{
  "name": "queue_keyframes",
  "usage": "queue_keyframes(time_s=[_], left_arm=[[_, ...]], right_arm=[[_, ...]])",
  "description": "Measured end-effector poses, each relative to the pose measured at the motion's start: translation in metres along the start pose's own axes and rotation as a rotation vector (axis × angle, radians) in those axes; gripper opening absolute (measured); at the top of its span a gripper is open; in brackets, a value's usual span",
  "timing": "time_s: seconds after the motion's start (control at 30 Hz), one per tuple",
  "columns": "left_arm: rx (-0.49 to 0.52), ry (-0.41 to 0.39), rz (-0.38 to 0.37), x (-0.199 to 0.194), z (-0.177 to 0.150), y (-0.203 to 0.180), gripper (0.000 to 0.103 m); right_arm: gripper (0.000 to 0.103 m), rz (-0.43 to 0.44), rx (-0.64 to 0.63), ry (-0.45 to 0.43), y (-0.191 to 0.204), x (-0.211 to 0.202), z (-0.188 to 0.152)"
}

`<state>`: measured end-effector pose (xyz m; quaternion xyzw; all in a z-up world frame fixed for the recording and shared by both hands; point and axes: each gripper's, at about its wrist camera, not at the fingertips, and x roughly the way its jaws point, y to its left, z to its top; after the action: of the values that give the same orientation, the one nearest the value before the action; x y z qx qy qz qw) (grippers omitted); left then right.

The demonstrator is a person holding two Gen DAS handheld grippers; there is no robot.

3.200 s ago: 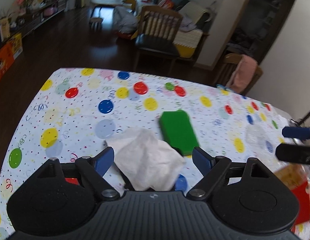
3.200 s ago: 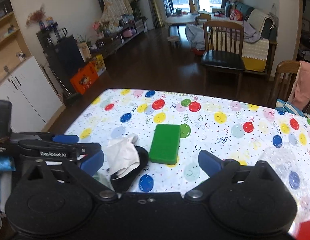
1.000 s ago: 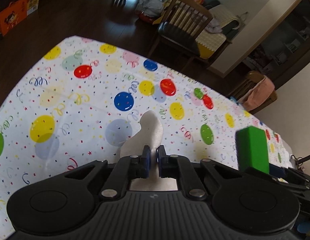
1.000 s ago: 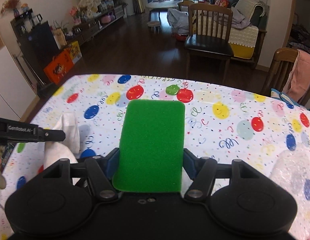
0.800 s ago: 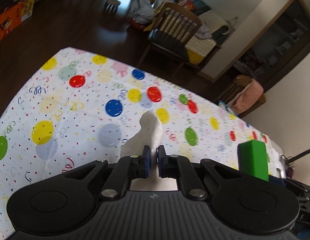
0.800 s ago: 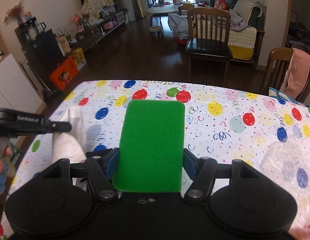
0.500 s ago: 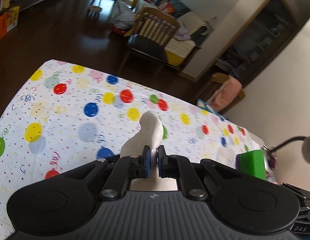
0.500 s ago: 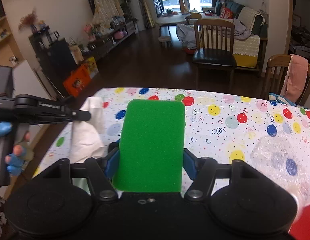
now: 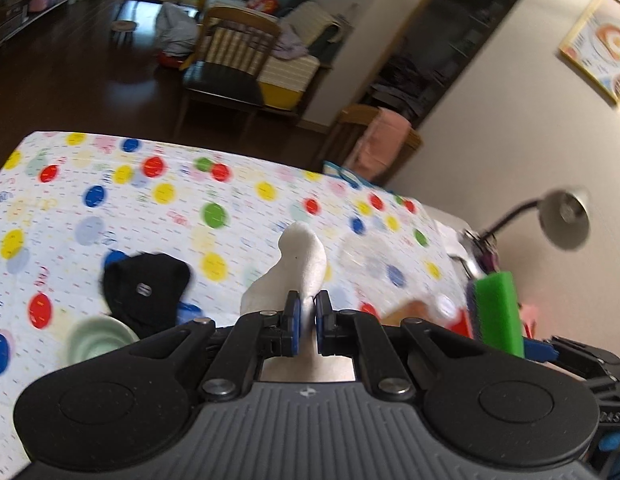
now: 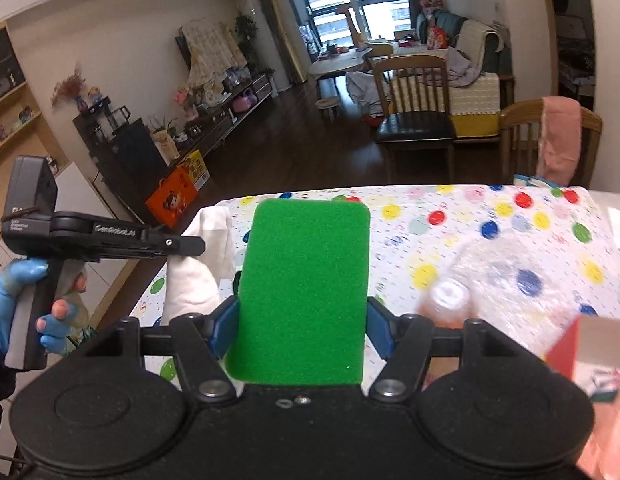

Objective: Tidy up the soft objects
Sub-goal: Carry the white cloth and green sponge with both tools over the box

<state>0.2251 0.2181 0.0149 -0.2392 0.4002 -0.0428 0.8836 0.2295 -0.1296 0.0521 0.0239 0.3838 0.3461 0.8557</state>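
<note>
Pinching a white cloth (image 9: 301,264) tight, the left gripper (image 9: 305,322) rides above the dotted table (image 9: 109,200); the right gripper (image 10: 301,326) clamps a green sponge (image 10: 305,292), beside a blurred, possibly plastic bottle (image 10: 450,300).

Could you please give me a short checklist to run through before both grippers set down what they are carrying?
1. Left gripper shut on the white cloth: ok, pads pinch its lower part.
2. Right gripper shut on the green sponge: ok, both pads press its sides.
3. Both items clear of the spotted tablecloth: ok, they look lifted.
4. Black sock and pale green bowl out of the way: ok, they lie at the left.
5. Where the items should go: cannot tell; the red thing at the right is blurred.
6. Cloth hangs free of the sponge: ok in the right wrist view.
</note>
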Motion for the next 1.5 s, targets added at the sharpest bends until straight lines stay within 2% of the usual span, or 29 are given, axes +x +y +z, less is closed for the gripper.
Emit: queue_keyframes(time_s=[0.33,0.57,0.7,0.9,1.2,1.5], left_arm=[[0.117,0.082,-0.09,0.019,-0.051,-0.125,0.007],[0.192,0.14,-0.156,0.06,-0.087,-0.215,0.007],[0.224,0.17,-0.17,0.085,-0.101,-0.259,0.007],[0.279,0.206,-0.177,0.124,-0.115,-0.316,0.007],[0.343,0.246,-0.16,0.18,-0.128,-0.371,0.007],[0.4,0.268,-0.123,0.228,-0.125,-0.406,0.007]], right_arm=[[0.064,-0.03,0.131,-0.002,-0.087,-0.052,-0.048],[0.065,-0.102,0.2,-0.032,-0.155,-0.096,-0.072],[0.065,-0.142,0.229,-0.044,-0.189,-0.113,-0.085],[0.065,-0.208,0.272,0.001,-0.24,-0.128,-0.1],[0.065,-0.265,0.274,0.079,-0.287,-0.135,-0.116],[0.066,-0.293,0.241,0.153,-0.31,-0.115,-0.118]])
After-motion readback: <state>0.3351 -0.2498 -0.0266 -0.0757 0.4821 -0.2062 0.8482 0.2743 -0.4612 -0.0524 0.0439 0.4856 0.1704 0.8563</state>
